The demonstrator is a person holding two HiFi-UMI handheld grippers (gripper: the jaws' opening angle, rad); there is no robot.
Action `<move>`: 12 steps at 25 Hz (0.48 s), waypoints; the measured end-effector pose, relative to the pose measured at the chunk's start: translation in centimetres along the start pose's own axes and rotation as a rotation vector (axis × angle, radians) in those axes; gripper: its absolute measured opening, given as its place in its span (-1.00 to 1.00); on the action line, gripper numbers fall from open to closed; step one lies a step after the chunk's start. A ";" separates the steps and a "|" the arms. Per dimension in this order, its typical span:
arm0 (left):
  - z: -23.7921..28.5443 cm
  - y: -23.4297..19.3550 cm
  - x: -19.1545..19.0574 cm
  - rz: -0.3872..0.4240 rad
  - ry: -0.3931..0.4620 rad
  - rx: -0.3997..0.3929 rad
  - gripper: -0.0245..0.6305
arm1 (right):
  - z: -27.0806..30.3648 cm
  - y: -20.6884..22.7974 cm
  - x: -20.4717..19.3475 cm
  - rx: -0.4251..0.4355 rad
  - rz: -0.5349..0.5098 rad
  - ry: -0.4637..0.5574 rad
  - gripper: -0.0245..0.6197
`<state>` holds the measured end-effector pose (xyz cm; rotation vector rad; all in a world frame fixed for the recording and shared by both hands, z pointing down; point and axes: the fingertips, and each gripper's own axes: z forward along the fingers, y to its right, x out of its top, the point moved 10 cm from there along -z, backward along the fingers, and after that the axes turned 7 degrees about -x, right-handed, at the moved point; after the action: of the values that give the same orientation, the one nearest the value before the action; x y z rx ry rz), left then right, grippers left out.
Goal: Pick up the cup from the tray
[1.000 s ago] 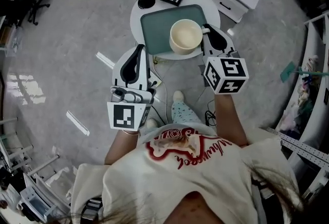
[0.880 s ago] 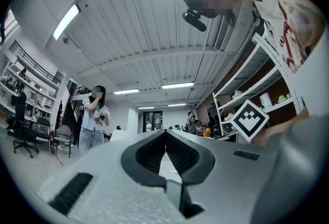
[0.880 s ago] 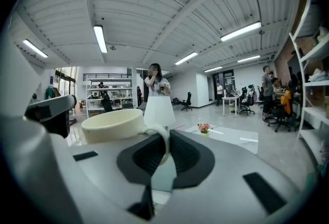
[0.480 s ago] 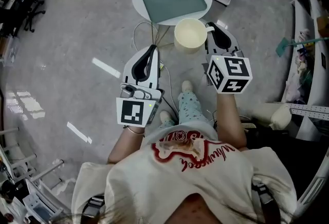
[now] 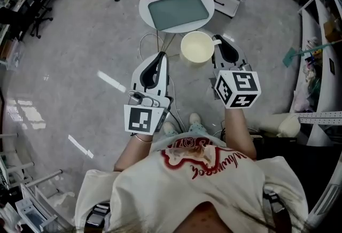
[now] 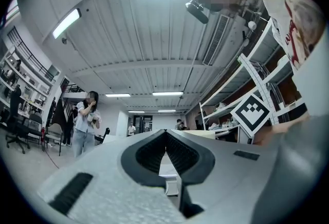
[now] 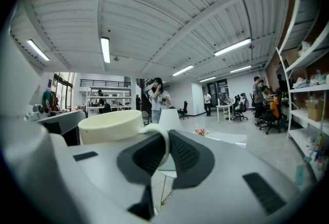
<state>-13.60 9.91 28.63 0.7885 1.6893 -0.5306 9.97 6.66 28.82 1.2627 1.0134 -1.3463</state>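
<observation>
— Is any writing showing?

— Nothing that is reading as words. The left cube (image 5: pixel 140 119) is showing one black-and-white square marker. The red print (image 5: pixel 196 161) on the person's shirt is running in a script too loose to make out. The right cube (image 5: pixel 238 87) is showing two more markers.

— How are the left jaws standing?

— The left gripper (image 5: pixel 161 55) is pointing away from the person. In its own view the left gripper (image 6: pixel 165 151) is closing its ribbed pads tip to tip, with nothing between them.

— And the right?

— The right gripper (image 5: pixel 219 40) is clamping on the handle of the cream cup (image 5: pixel 196 46). In the right gripper view the thin handle is passing between that gripper's (image 7: pixel 163 138) dark pads, pinched from both sides.

— Where is the cup lying against those jaws?

— It is hanging upright, mouth up, just left of the right jaws, with only the handle inside them. Its bowl (image 7: pixel 110 124) is sitting outside, up and to the left. It is floating off the teal tray (image 5: pixel 178 10) over the grey floor (image 5: pixel 80 39), just past the near edge of the round white table (image 5: pixel 143 8) on which the tray is lying.
</observation>
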 end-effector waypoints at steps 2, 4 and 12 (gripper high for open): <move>0.1 0.7 0.1 -0.001 0.000 0.002 -0.88 | -0.3 0.6 0.0 0.000 0.008 0.014 -0.80; 0.1 1.1 0.2 -0.001 -0.007 0.004 -0.88 | -0.6 0.9 0.0 0.002 0.015 0.022 -0.80; 0.2 2.0 0.3 0.006 -0.024 0.013 -0.88 | -0.9 1.0 0.0 0.028 0.024 0.028 -0.80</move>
<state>-12.00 11.20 28.35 0.7941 1.6626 -0.5454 11.09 7.36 28.79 1.3136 0.9988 -1.3315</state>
